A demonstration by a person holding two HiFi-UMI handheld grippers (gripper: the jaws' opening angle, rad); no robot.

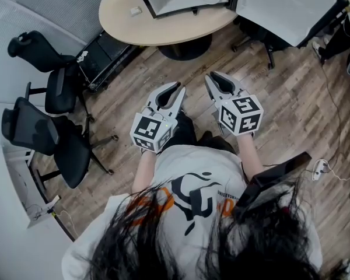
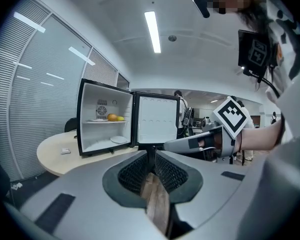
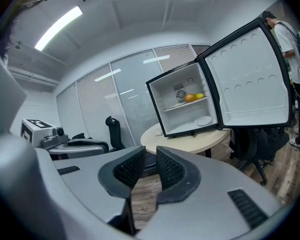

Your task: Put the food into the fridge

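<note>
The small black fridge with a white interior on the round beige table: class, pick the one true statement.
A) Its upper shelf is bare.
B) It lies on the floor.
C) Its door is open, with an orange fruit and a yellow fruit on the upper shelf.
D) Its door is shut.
C: the small black fridge has its white door wide open, and an orange fruit and a yellow fruit sit on its upper shelf.

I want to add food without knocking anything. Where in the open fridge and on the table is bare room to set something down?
Free: the fridge floor left of the white plate, and the table left of the fridge, around the small white object. Crowded: the upper shelf, where the fruit sits.
</note>
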